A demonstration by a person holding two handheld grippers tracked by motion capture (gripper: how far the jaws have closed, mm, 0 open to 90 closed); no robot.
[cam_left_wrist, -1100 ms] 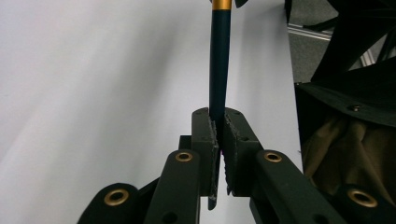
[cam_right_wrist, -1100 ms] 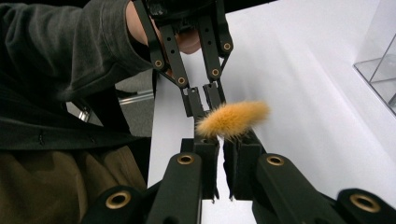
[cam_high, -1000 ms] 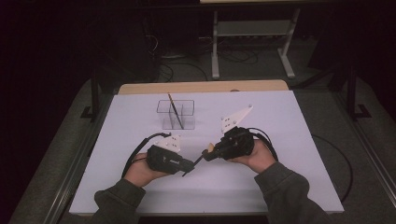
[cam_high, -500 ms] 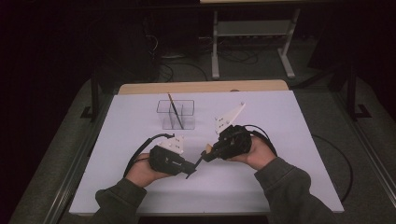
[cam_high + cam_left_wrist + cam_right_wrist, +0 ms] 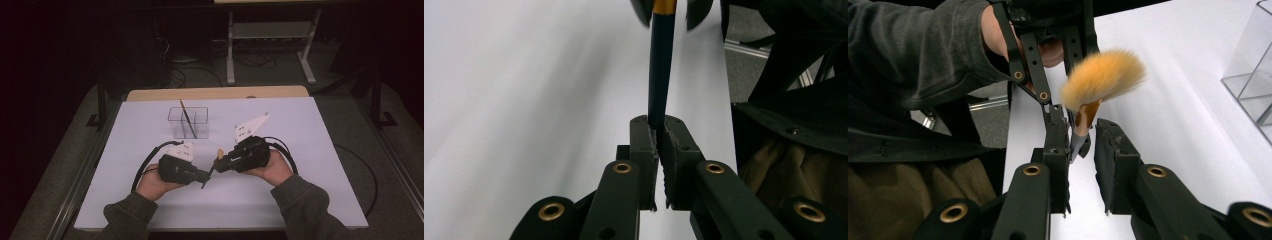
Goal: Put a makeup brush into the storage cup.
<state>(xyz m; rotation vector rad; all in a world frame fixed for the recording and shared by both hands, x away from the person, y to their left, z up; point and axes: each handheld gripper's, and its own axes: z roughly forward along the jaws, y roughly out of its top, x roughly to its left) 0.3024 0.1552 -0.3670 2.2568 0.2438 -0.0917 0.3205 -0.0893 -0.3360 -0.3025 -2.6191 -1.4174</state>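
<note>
Brush [image 5: 212,169] between left tool [image 5: 204,178] and right tool [image 5: 220,165]; organizer [image 5: 188,123] behind, on table [image 5: 300,130].

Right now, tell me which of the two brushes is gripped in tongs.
The fluffy orange-bristled brush, clamped by its dark handle in the left tongs. The other, thin brush stands leaning in the clear holder.

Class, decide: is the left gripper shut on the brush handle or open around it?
Shut: the left gripper has both pads pressed against the brush's dark handle.
</note>
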